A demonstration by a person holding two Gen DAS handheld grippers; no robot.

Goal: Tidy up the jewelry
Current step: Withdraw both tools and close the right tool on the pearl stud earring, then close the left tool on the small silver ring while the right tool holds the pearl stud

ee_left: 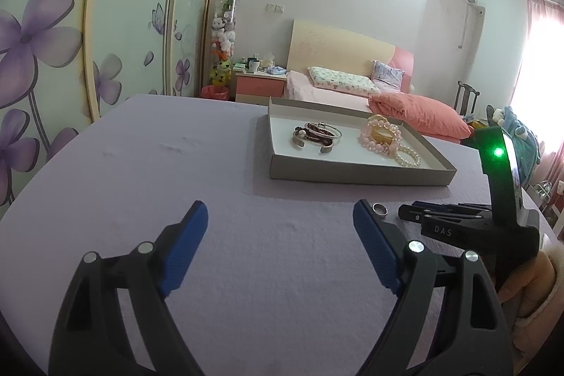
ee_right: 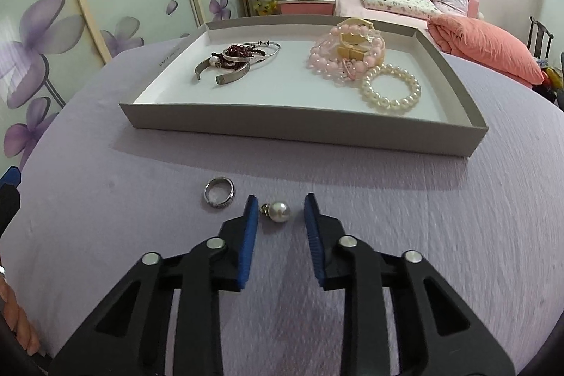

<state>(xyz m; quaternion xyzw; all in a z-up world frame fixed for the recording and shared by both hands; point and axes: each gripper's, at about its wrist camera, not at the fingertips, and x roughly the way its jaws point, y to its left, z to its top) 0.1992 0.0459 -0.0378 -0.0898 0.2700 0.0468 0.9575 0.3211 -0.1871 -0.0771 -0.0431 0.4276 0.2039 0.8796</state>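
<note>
Pearl, a small earring (ee_right: 278, 211) with a metal cap, lay on the lilac cloth (ee_right: 423, 235) between the blue pads of my right gripper (ee_right: 277, 212); the jaws stood narrow around it, with the left pad just beside the cap and a gap at the right; nothing was gripped. A silver ring (ee_right: 219, 192) sat at ten o'clock from it; the grey tray (ee_right: 303, 127) of bracelets lay at twelve. To grip well, I judged I should centre on the bead and squeeze gently so it wouldn't roll away. My left gripper (ee_left: 280, 221) hung wide and empty.
</note>
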